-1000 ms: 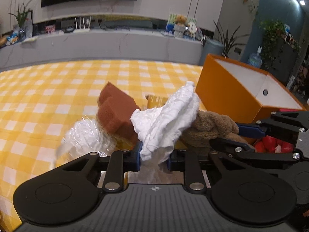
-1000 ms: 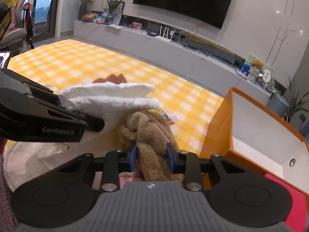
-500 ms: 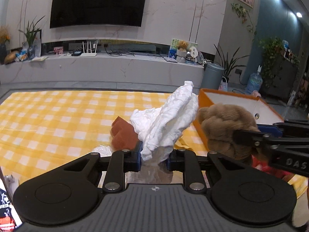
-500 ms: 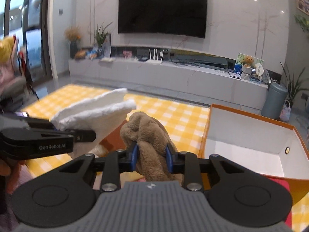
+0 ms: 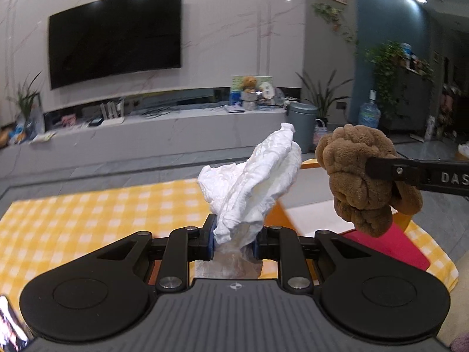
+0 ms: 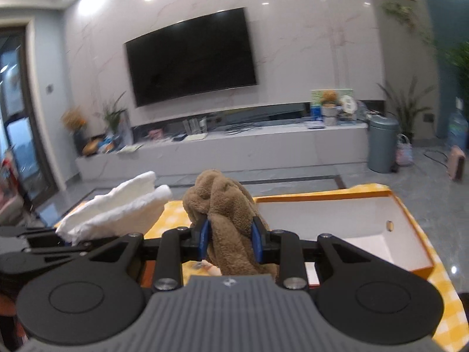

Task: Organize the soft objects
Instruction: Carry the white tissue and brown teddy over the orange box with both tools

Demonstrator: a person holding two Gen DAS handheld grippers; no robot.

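My left gripper (image 5: 233,242) is shut on a crumpled white cloth (image 5: 255,184), held up above the yellow checked tablecloth (image 5: 88,217). My right gripper (image 6: 230,240) is shut on a brown plush toy (image 6: 225,205), which hangs in the air just right of the white cloth (image 6: 117,211). In the left wrist view the plush (image 5: 360,176) shows clamped in the other gripper's black finger (image 5: 416,173). The orange box (image 6: 407,211) with a white inside stands open below and right of the plush.
A red flat piece (image 5: 390,243) lies against the orange box (image 5: 310,164). Beyond the table are a grey floor, a long TV console (image 6: 234,152) under a wall TV, a grey bin (image 6: 382,146) and plants. A phone screen (image 5: 8,331) shows at the lower left.
Both grippers have risen from the table with the white cloth and the brown plush still in them. The brown sponges and plastic bag have dropped out of view; the right gripper has rolled level.
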